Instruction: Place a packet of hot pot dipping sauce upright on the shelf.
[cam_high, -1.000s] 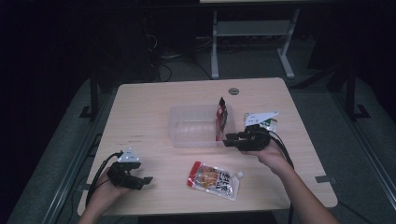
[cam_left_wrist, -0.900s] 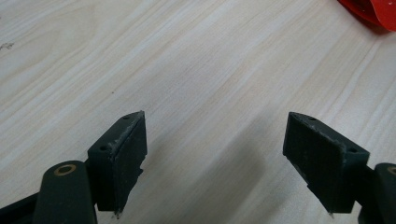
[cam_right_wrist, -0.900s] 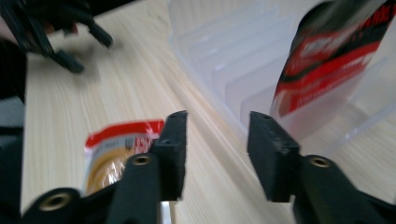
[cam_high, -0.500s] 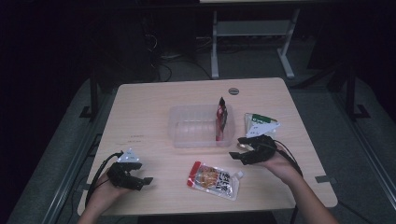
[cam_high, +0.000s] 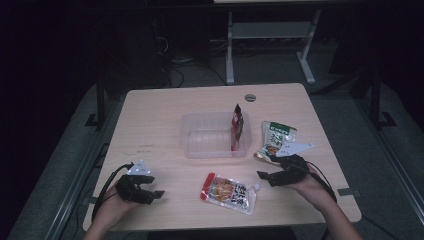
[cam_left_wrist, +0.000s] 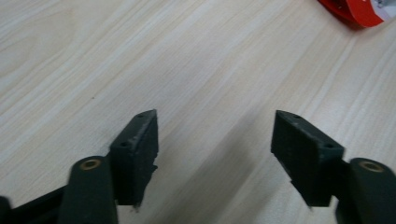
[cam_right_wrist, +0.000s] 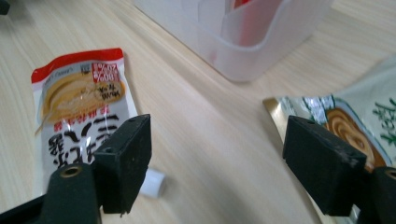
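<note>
Tongs on the left sit idle with jaws apart, just closing a little on nothing. Right tongs, jaws just widened and empty, should slide leftward, level with the counter, to the red-topped flat noodle pouch just beside them, pinching its near edge.

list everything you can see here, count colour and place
table: one, light wood, under everything
clear bin: one, see-through plastic, table centre
red packet: one, red, standing upright at the bin's right end
red and white pouch: one, flat on the table in front of the bin
green packet: one, green and white, flat, right of the bin
round cap: one, grey, at the table's far edge
left gripper: one, black, near left corner, jaws open over bare wood
right gripper: one, black, between pouch and green packet, jaws open, nothing held
</note>
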